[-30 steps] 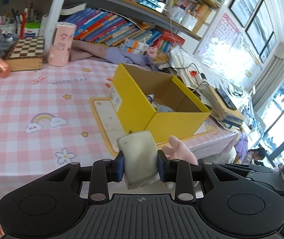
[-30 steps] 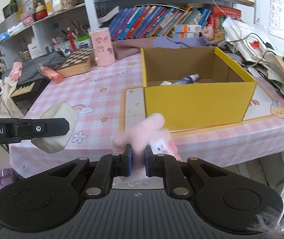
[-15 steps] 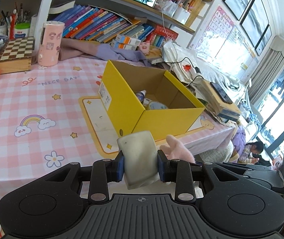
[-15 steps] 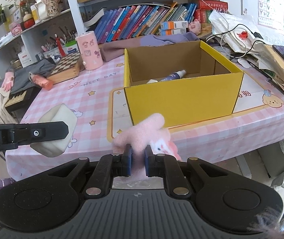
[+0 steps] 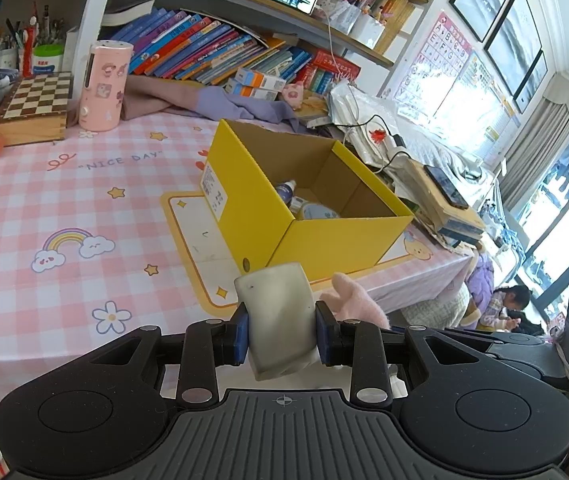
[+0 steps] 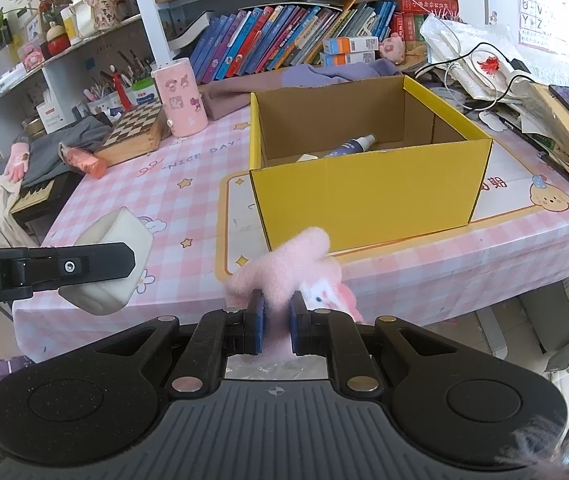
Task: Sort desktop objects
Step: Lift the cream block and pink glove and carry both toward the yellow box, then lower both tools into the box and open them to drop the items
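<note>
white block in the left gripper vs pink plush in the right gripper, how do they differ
The white block is smooth, squared and off-white; the pink plush is fuzzy, lumpy and pink with a small face. The block keeps the left gripper pads well apart, while the plush is squeezed thin in the right gripper. Shared: both are clamped in mid-air short of the yellow box, not yet inside.

One yellow box (image 6: pixel 368 196) (one spray bottle (image 6: pixel 350 146) inside), one chessboard (image 6: pixel 134 126), two claws (image 5: pixel 282 330) (image 6: pixel 276 316).

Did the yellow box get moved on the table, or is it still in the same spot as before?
No. The yellow box still sits on the same corner of the yellow-bordered mat, below the "NICE DAY" print. Only the cameras shifted.
</note>
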Tool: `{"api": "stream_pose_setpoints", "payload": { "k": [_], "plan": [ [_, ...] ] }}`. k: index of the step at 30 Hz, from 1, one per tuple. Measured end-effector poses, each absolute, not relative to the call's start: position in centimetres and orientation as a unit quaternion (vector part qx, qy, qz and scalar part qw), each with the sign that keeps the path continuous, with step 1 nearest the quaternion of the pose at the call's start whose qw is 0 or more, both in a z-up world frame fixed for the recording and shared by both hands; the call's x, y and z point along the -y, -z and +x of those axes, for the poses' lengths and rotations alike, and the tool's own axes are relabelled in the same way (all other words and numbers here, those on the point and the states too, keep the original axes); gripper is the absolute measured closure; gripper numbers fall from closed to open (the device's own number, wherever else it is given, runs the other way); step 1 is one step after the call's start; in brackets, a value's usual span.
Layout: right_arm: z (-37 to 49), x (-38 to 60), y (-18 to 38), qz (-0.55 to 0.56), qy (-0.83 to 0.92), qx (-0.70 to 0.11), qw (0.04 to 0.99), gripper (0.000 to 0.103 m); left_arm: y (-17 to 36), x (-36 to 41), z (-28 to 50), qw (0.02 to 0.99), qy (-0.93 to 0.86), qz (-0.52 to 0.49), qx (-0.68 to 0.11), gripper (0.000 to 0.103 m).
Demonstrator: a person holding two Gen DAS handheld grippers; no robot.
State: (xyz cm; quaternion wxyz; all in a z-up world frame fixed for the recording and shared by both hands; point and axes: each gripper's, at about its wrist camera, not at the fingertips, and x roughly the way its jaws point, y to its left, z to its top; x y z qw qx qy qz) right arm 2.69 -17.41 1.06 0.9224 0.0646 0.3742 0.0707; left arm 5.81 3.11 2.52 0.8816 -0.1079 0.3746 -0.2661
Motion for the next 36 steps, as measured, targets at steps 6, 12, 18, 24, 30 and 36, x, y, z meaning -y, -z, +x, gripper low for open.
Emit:
{"api": "stream_pose_setpoints", "payload": {
  "k": [6,12,18,24,30,36],
  "plan": [
    [2.6,17.5,-0.9,0.063,-0.068,-0.375,0.922,0.092,-2.4,-3.0,6.0,0.879,0.271,-0.109,-0.376,0.072],
    [2.1,18.3,-0.7,0.066,-0.051,-0.375,0.923,0.092,-2.4,-1.9,6.4,0.875,0.289,-0.106,-0.375,0.072],
    [2.1,19.4,-0.8,0.077,-0.036,-0.373,0.924,0.092,-2.7,-0.7,6.9,0.872,0.303,-0.1,-0.371,0.072],
    [2.8,20.6,-0.9,0.085,-0.031,-0.372,0.924,0.092,-3.1,0.1,7.6,0.874,0.299,-0.104,-0.368,0.072],
    [4.0,21.8,-0.8,0.085,-0.038,-0.377,0.922,0.092,-3.7,1.0,8.8,0.878,0.289,-0.107,-0.365,0.072],
    [5.5,24.1,-1.2,0.079,-0.041,-0.38,0.921,0.092,-4.3,3.0,10.6,0.878,0.292,-0.111,-0.363,0.072]
  ]
}}
